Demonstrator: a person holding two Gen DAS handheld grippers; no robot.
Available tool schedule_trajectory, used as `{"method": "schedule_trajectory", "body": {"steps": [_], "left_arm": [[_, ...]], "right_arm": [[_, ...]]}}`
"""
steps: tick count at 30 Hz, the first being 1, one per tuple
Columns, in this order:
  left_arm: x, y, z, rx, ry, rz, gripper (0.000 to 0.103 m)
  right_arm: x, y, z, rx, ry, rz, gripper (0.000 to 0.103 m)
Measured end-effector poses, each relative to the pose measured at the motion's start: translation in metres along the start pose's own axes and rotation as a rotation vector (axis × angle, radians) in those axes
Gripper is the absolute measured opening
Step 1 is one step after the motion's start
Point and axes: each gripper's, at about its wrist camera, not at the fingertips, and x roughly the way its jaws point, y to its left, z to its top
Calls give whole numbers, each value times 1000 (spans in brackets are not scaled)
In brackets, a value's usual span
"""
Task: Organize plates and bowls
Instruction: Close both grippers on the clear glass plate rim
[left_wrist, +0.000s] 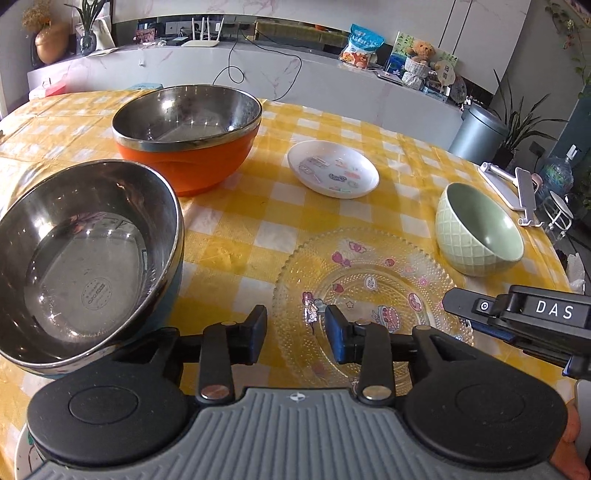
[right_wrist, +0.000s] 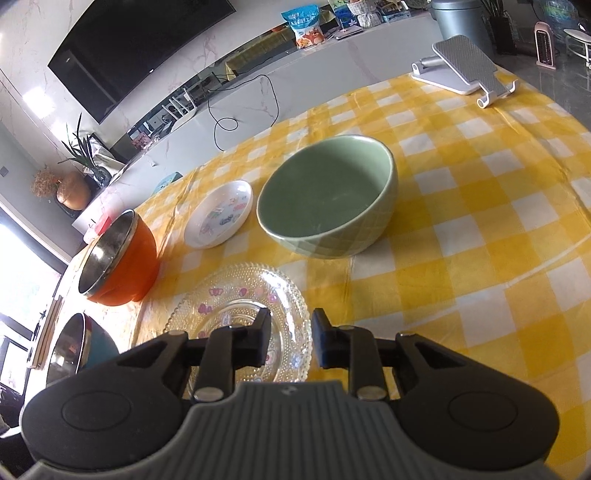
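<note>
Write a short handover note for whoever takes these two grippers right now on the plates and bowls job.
Left gripper: open, empty, over the glass plate.
Right gripper: open, empty, over the same plate's near edge.
On the table: blue bowl and orange bowl at left, small white plate further back, green bowl beyond the glass plate.
Done: nothing stacked.
Left: nest bowls, stack plates.

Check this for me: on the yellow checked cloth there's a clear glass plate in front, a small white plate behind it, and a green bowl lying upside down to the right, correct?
Not quite. The green bowl is not upside down: the right wrist view shows it upright, open side up and empty. The rest stands: the clear glass plate lies in front on the yellow checked cloth, the small white plate behind it.
</note>
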Motion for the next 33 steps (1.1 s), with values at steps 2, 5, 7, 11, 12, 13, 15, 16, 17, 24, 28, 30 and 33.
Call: {"method": "schedule_trajectory", "body": {"steps": [2,5,7,11,12,13,15,16,17,24,28,30,33], "left_arm": [[0,1,0,-2,-2,-3,31],[0,1,0,-7,-10,-2,28],[-1,3,1,-20,-12,-5,27],[-2,2,1,-26,-12,0,25],[-3,2,1,-24,-13,5,24],[-4,2,1,-25,-13,6,23],[-6,3,1,-27,-14,-1,21],[-8,3,0,-28,-14,-4,21],[-10,4,0,-31,-13,-10,20],[-25,5,-9,-23,21,-105,20],[-28,6,-18,-6,59,-159,20],[-32,7,-22,-2,85,-198,20],[-36,8,-26,19,116,-246,20]], "right_arm": [[3,-1,0,3,2,-11,18],[7,-3,0,17,13,-18,13],[7,-3,-1,19,8,-22,11],[6,-3,-1,24,4,-22,10],[6,-4,-2,32,4,-20,10],[5,-5,-2,40,5,-17,9],[3,-7,-2,57,12,-15,9],[1,-8,-3,63,15,-12,9],[-2,-10,-4,68,17,-9,8],[-28,-19,-21,93,45,-34,6],[-47,-29,-36,116,59,-38,6],[-55,-36,-44,144,68,-36,6],[-66,-48,-54,204,79,-19,6]]}}
